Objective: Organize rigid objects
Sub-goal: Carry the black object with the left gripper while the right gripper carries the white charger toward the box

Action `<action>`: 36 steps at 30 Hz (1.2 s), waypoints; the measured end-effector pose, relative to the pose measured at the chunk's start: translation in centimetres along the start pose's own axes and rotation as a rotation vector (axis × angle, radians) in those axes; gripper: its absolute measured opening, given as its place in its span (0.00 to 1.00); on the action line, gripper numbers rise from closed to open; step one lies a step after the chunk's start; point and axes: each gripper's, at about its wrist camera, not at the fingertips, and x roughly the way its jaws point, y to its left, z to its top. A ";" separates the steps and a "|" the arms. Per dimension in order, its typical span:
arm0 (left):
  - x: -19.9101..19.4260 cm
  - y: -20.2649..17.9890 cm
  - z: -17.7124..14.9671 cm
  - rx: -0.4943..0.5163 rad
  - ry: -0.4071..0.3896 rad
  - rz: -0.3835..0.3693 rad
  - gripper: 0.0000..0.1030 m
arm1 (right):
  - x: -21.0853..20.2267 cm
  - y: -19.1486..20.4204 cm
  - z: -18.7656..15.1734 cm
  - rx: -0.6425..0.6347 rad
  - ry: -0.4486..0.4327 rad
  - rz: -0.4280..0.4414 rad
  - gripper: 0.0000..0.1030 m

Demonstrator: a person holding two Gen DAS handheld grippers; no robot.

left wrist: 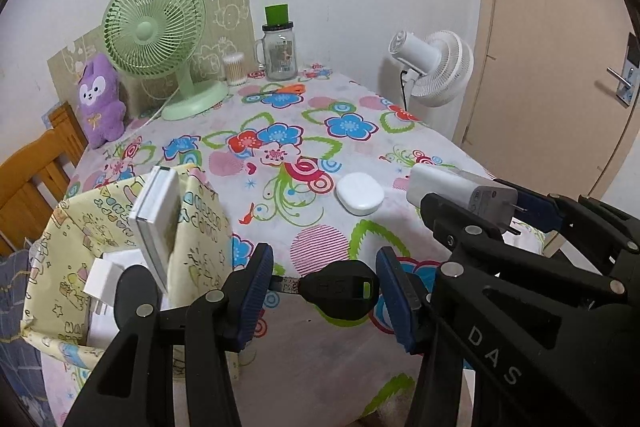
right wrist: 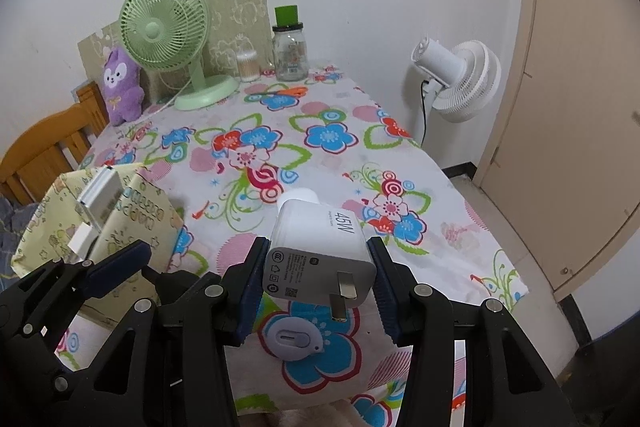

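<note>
My right gripper [right wrist: 318,267] is shut on a white 45W charger [right wrist: 320,247] and holds it above the table; the charger also shows in the left wrist view [left wrist: 460,193]. My left gripper [left wrist: 324,287] is open, its fingers on either side of a black key [left wrist: 340,289] that lies on the floral tablecloth. A yellow patterned storage box [left wrist: 200,227] stands at the left and holds a white slab-shaped device [left wrist: 158,215] and a small white adapter [left wrist: 104,281]. A white oval case [left wrist: 360,193] lies mid-table. A small grey-white round gadget [right wrist: 294,341] lies under the charger.
At the back stand a green desk fan [left wrist: 154,31], a purple plush toy [left wrist: 100,99], a cotton-swab tub [left wrist: 235,69], a glass jar with a green top [left wrist: 280,51] and orange scissors [left wrist: 286,89]. A white floor fan [left wrist: 436,69] and a door are on the right, a wooden chair [left wrist: 36,171] on the left.
</note>
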 end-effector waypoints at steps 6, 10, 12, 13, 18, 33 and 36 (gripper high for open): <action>-0.9 0.5 0.3 0.011 -0.006 0.004 0.53 | -1.1 0.8 0.4 -0.010 -0.020 -0.005 0.51; -1.6 1.0 0.5 0.014 -0.014 0.010 0.54 | -1.8 1.4 0.7 -0.012 -0.034 0.000 0.51; -2.0 1.3 0.7 0.016 -0.019 0.015 0.53 | -2.1 1.8 0.9 -0.015 -0.041 0.003 0.51; -2.1 1.5 0.8 0.018 -0.021 0.018 0.53 | -2.2 2.0 1.0 -0.016 -0.044 0.005 0.51; -2.8 2.3 0.9 0.024 -0.029 0.025 0.54 | -2.8 2.9 1.4 -0.022 -0.053 0.011 0.51; -3.6 5.1 0.7 0.010 -0.043 0.041 0.54 | -3.2 6.3 2.2 -0.064 -0.049 0.025 0.51; -3.7 5.6 0.6 0.009 -0.044 0.042 0.54 | -3.1 7.0 2.2 -0.070 -0.047 0.027 0.51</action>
